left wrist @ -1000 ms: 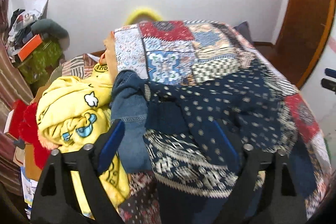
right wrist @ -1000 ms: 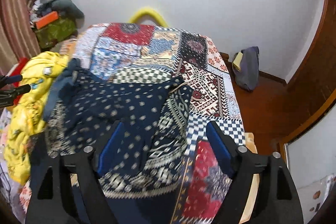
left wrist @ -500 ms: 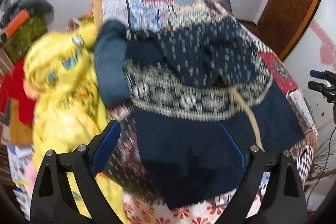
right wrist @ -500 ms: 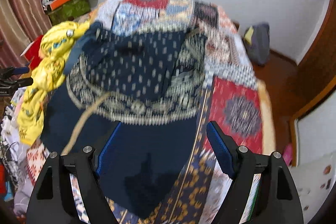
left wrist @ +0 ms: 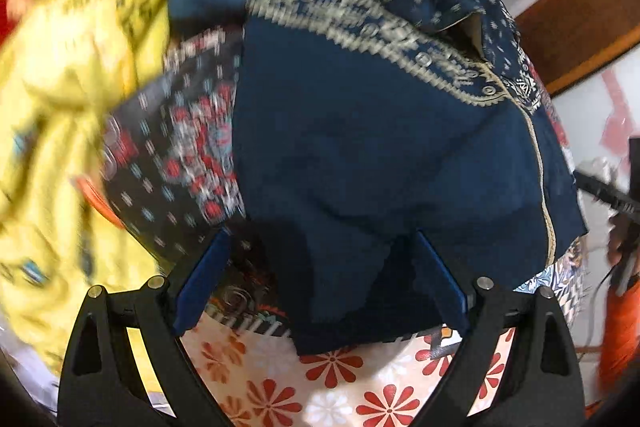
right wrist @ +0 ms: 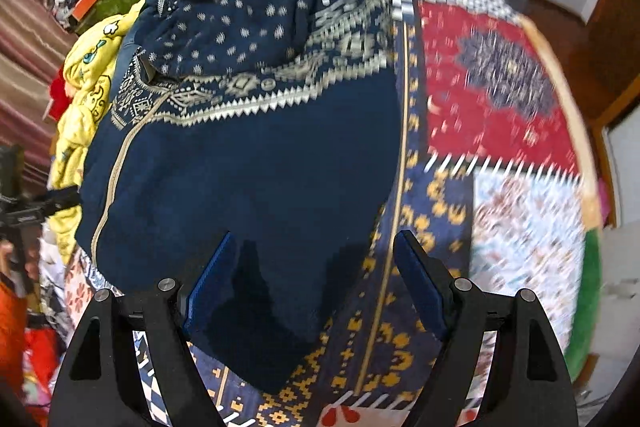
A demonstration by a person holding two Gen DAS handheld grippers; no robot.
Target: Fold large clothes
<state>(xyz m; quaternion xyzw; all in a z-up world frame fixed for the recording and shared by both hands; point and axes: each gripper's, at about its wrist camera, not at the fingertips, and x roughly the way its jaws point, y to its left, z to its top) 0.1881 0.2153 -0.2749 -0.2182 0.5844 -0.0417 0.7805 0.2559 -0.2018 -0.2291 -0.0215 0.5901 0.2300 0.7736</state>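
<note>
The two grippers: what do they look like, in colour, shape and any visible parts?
The left gripper and the right gripper look alike. Each has two black, angular fingers with triangular cut-outs, which widen toward the camera. A flat blue pad covers the inner face of each finger, and round silver bolt heads sit on top of each one. No cables, markings or sleeves show.

Between the claw's blue pads, the navy garment [left wrist: 360,155] looks like soft matt cloth; the patchwork bedspread [right wrist: 500,99] beyond is printed fabric, the yellow garment [left wrist: 68,75] thin cloth.
</note>
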